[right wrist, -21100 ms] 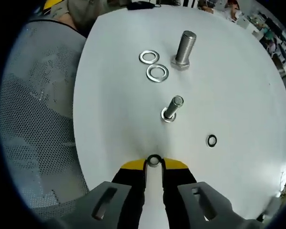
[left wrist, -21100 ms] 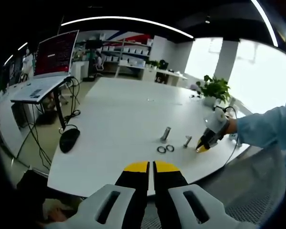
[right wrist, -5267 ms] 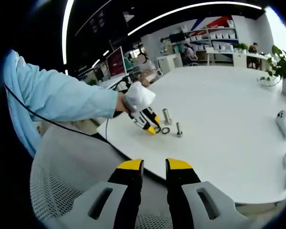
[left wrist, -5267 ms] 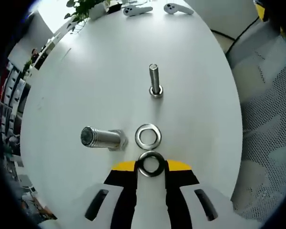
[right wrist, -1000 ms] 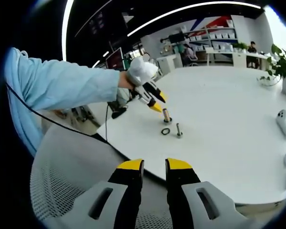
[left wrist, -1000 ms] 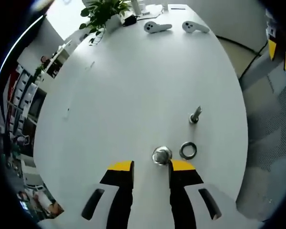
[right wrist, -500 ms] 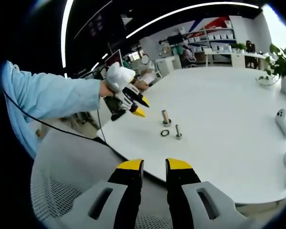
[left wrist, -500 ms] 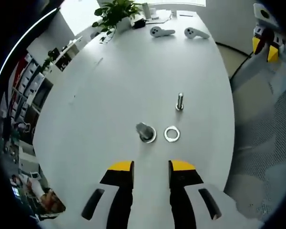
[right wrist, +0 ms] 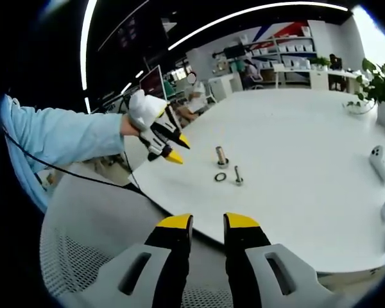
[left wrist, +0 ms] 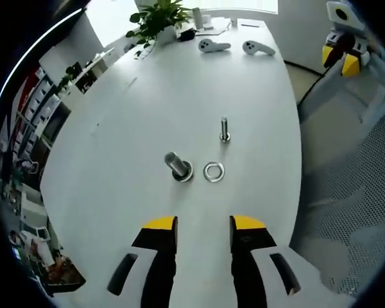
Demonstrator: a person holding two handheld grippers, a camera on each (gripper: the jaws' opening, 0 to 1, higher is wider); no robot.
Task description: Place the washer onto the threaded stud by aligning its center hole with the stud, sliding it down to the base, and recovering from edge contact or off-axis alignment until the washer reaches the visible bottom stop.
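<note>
The left tool (left wrist: 202, 226) hung above the near edge of the white worktop (left wrist: 154, 96), its two yellow-tipped jaws spread apart with nothing between them. Ahead of it on the worktop stood the large threaded stud (left wrist: 177, 165), upright on its head, with a washer (left wrist: 183, 172) lying round its base, down against the bottom stop. Just beside that stud, to its right in the left gripper view, a second washer (left wrist: 213, 171) lay flat and loose on the worktop, apart from the stud. A little farther off stood a smaller bolt (left wrist: 224, 129), also upright, well clear of the loose washer. At the far end of the worktop lay two white handheld controllers (left wrist: 234, 46) and a potted plant (left wrist: 158, 15).

The right tool (right wrist: 201, 226) was held back from the worktop (right wrist: 295, 141), over a grey mesh chair (right wrist: 83, 231), its jaws parted a little and gripping nothing. From the right gripper view, the left tool (right wrist: 163, 146) was seen raised above the edge of the worktop, held by a gloved hand (right wrist: 141, 106) at the end of a light blue sleeve (right wrist: 64, 144). Beyond it stood the large stud (right wrist: 221, 156), the loose washer (right wrist: 220, 176) and the small bolt (right wrist: 237, 175) in a close group.
</note>
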